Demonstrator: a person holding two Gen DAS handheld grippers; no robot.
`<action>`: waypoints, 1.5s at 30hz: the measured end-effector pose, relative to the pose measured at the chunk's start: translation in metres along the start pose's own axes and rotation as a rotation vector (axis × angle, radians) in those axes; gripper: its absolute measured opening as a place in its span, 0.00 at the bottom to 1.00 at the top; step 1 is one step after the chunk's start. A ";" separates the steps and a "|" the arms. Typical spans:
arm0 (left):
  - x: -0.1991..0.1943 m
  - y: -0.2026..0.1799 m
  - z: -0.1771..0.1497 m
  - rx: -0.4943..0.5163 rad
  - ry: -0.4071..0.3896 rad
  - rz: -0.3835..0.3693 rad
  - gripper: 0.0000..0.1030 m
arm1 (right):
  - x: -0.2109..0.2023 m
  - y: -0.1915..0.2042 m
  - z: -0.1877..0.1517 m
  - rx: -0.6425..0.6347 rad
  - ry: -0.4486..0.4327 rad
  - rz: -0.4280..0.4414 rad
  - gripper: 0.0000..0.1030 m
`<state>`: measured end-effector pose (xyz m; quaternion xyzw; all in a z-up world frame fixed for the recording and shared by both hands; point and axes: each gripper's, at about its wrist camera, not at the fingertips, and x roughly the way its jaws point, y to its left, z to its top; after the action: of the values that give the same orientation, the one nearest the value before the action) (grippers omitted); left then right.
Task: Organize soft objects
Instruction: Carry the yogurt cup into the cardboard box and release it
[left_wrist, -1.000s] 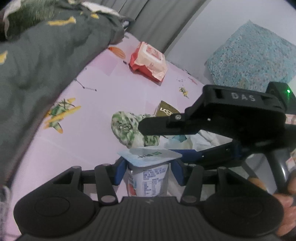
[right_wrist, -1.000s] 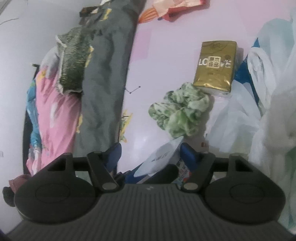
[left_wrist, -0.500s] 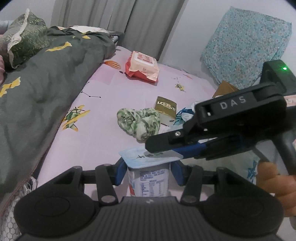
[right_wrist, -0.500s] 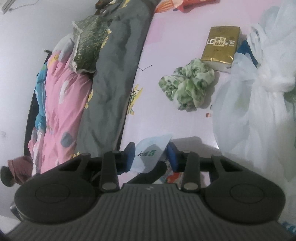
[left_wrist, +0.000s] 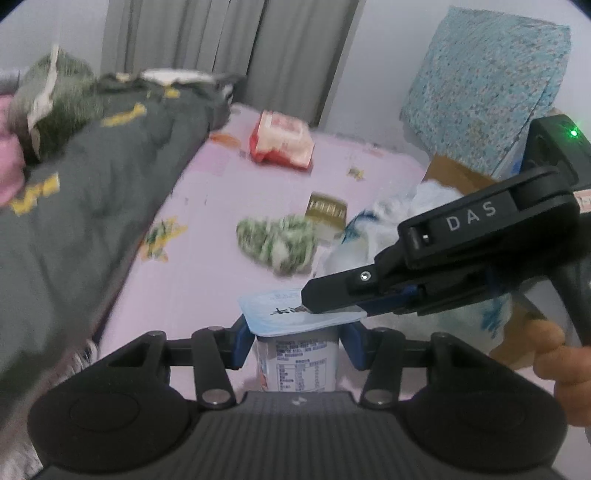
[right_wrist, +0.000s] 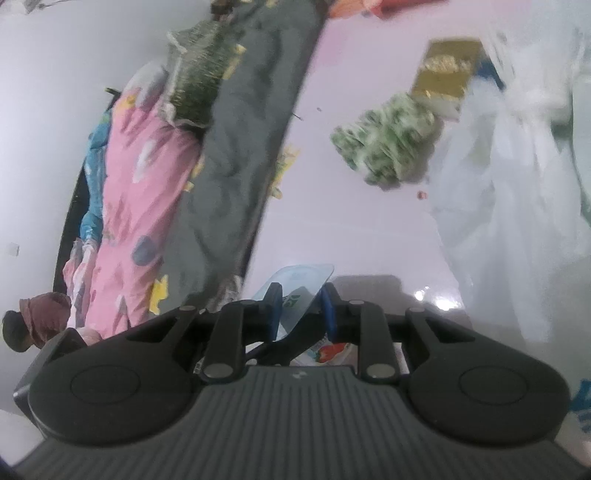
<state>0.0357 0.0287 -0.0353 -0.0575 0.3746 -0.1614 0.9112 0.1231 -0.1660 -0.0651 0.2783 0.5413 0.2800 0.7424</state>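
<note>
Foil lid (left_wrist: 295, 310) pinched by right tongs (right_wrist: 300, 310); left tongs (left_wrist: 295, 345) clamp half-hidden cup (left_wrist: 301, 363).

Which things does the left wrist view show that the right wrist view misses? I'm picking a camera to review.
Only the left wrist view shows the curtains, the blue floral cushion and the right tool pinching the foil lid. Only the right wrist view shows the pink quilt. Both show the yogurt cup, green scrunchie and gold packet.

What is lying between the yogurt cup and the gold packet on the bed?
The green scrunchie lies between yogurt cup and gold packet, seen from the left wrist.
</note>
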 end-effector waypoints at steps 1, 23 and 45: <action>-0.004 -0.004 0.005 0.011 -0.014 -0.001 0.49 | -0.008 0.005 0.001 -0.012 -0.018 0.009 0.21; 0.055 -0.259 0.088 0.363 0.039 -0.427 0.49 | -0.295 -0.099 -0.018 0.173 -0.490 -0.131 0.24; 0.145 -0.314 0.049 0.444 0.359 -0.426 0.49 | -0.289 -0.241 -0.032 0.422 -0.277 -0.222 0.26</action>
<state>0.0885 -0.3162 -0.0257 0.0946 0.4643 -0.4327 0.7669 0.0457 -0.5352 -0.0587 0.4017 0.5081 0.0373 0.7610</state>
